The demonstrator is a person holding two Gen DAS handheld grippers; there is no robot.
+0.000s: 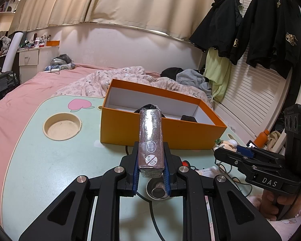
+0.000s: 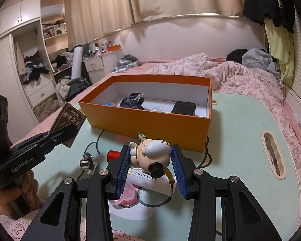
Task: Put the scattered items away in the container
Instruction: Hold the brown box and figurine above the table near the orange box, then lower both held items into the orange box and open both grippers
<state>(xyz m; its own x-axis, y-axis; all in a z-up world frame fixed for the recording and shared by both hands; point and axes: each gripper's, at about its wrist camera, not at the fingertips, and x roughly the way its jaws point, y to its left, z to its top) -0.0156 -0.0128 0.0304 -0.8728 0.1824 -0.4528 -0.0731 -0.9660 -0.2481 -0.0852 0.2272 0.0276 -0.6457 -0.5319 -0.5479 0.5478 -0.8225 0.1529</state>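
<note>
Left gripper (image 1: pixel 151 167): pinches a wrapped card box (image 1: pixel 151 138) by its near end, at the frame centre, raised above the desk (image 1: pixel 40 160)
Right gripper (image 2: pixel 150 165): pressed on a cartoon figurine (image 2: pixel 150 153), lower centre of its view
Container: orange box (image 2: pixel 150 120), open, just beyond both loads, already holding dark items
Left behind: white tube (image 2: pixel 146 178), red spool (image 2: pixel 112 155), metal funnel (image 2: pixel 88 163) on the desk
Doing it well: carry each load clear over the near wall, one at a time, lower into bare floor, then let go
</note>
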